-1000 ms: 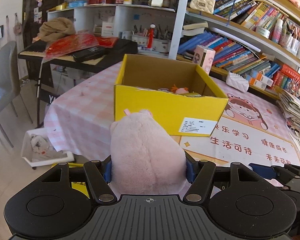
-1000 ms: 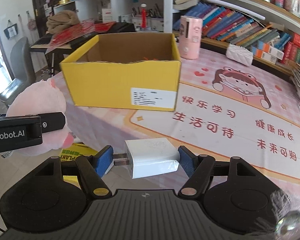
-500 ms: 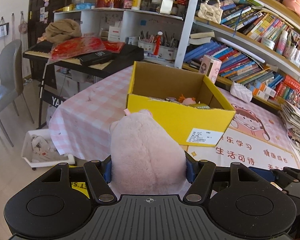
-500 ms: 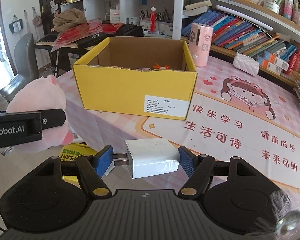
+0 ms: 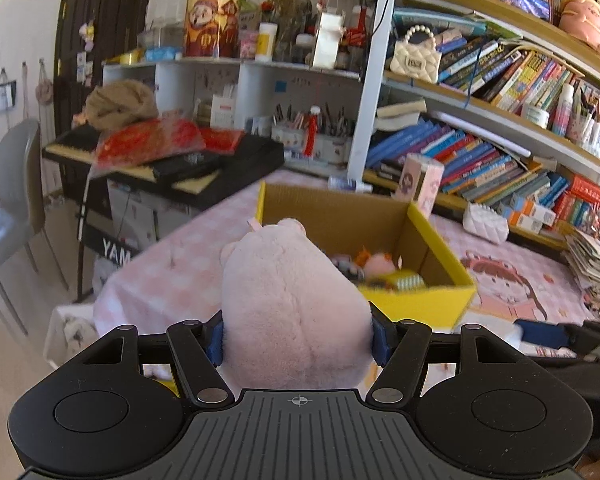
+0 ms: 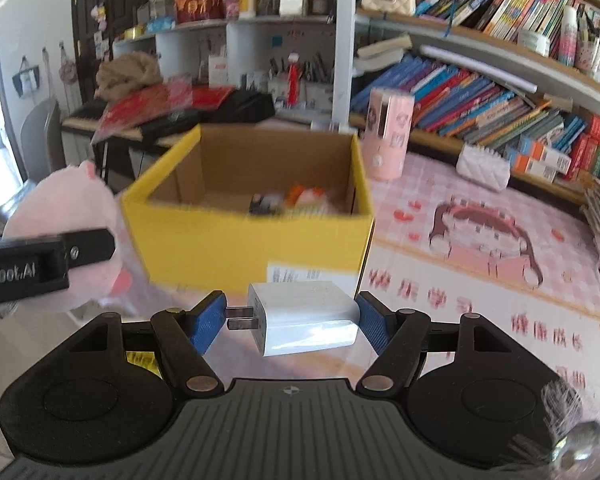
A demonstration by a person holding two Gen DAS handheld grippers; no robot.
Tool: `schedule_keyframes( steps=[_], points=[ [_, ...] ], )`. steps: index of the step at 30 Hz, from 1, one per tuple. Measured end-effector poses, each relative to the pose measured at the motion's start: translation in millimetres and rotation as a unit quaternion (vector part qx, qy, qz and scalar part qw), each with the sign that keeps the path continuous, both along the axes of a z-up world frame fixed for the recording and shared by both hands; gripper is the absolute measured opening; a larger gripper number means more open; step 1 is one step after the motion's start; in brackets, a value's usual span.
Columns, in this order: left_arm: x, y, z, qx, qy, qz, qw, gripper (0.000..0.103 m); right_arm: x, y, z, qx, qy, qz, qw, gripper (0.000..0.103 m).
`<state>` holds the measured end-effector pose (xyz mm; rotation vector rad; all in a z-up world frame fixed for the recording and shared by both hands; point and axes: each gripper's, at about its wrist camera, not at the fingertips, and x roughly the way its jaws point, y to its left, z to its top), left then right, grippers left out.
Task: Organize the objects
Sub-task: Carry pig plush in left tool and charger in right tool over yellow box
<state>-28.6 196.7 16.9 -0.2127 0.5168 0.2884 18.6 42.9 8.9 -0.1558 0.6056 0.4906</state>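
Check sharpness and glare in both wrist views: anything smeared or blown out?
Right wrist view: motion blur smears the yellow box and the mat's printing, while the white charger in the right gripper stays crisp. Left wrist view: sharper overall, the pink plush in the left gripper clear; fisheye bends the bookshelves.

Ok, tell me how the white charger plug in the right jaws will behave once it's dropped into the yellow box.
The white charger plug looks like a rigid plastic block, so it should hold its shape. Its flat faces suggest it won't roll, and it probably settles on a side. Its glossy shell may slide against the toys already in the yellow box. The right gripper clamps it end to end, prongs against one pad.
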Motion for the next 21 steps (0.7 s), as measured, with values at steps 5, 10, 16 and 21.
schedule_keyframes(
  steps=[5, 10, 16, 21],
  points=[
    [28.9, 6.7, 6.6, 0.014, -0.008, 0.003, 0.9999, 0.065, 32.7, 6.0, 20.8, 0.015, -0.032, 0.002, 0.999, 0.069],
    [59.1, 11.1, 5.8, 0.018, -0.006, 0.006, 0.9998, 0.065, 71.0, 13.9, 31.7, 0.02, -0.047, 0.005, 0.999, 0.069],
    [95.4, 9.8, -1.9, 0.019, 0.009, 0.002, 0.9998, 0.065, 114.4, 20.3, 32.9, 0.017, -0.049, 0.009, 0.999, 0.069],
    [120.1, 3.6, -7.8, 0.033, 0.022, -0.002, 0.9992, 0.065, 141.0, 24.9, 27.1, 0.012, -0.041, 0.019, 0.999, 0.069]
  ],
)
